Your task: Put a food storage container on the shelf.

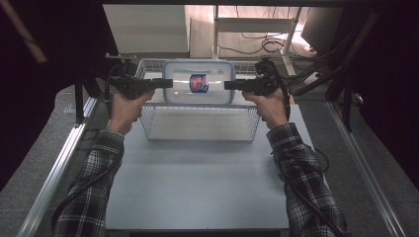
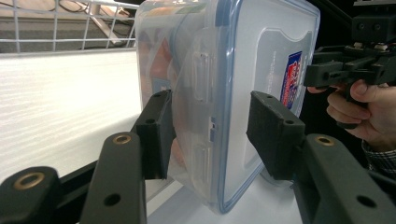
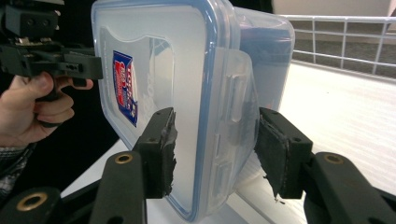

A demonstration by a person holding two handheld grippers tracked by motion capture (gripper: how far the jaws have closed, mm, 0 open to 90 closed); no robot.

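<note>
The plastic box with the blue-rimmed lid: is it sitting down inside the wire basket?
No: the plastic box is gripped at both ends by tongs and held above the wire basket.

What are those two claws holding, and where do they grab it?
A lidded plastic box, carried between them above the wire basket. The left gripper clamps its left short end, the right gripper its right end, each at the side latch.

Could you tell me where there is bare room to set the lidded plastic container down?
The white tabletop between the two plaid sleeves, nearer than the wire basket, is bare. The basket's floor beneath the plastic container also looks bare. It is crowded at the container's ends, where the left gripper and right gripper clamp it.
</note>
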